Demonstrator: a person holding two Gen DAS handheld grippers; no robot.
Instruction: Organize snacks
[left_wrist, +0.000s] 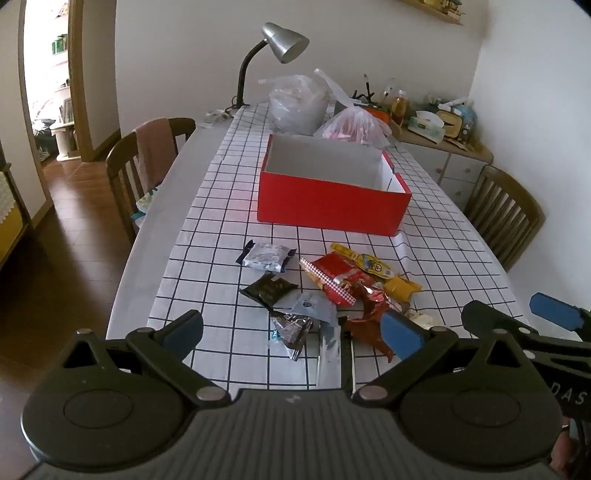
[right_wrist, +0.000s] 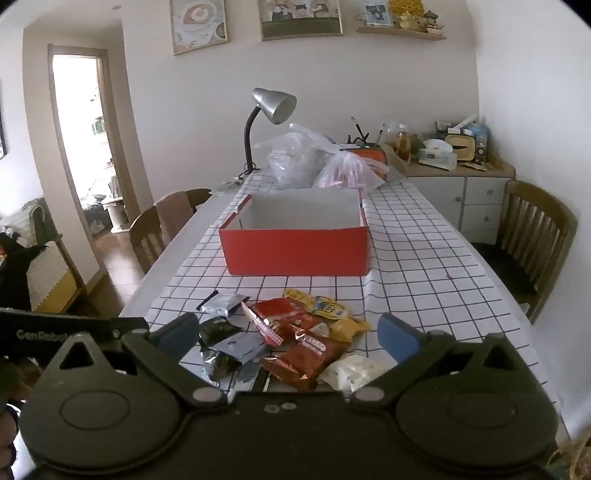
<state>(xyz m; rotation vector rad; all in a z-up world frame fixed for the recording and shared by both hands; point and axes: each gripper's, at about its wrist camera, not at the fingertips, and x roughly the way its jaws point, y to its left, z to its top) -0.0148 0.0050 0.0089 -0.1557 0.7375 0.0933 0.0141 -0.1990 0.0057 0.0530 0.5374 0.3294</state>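
Both grippers (left_wrist: 295, 332) (right_wrist: 291, 332) gape above snacks (right_wrist: 295, 332)

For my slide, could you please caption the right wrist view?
Open right tool hovers over a snack pile before an empty red box.

White walls, wooden chairs (right_wrist: 532, 236), silver desk lamp (right_wrist: 275, 105), bright doorway (right_wrist: 79, 129).

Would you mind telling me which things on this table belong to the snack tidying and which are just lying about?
Belongs to the job:
- pile of snack packets
- red box, open, nothing visible inside
- left gripper and right gripper, both open, holding nothing

Just lying about:
- desk lamp
- two plastic bags
- wooden chairs
- cluttered sideboard
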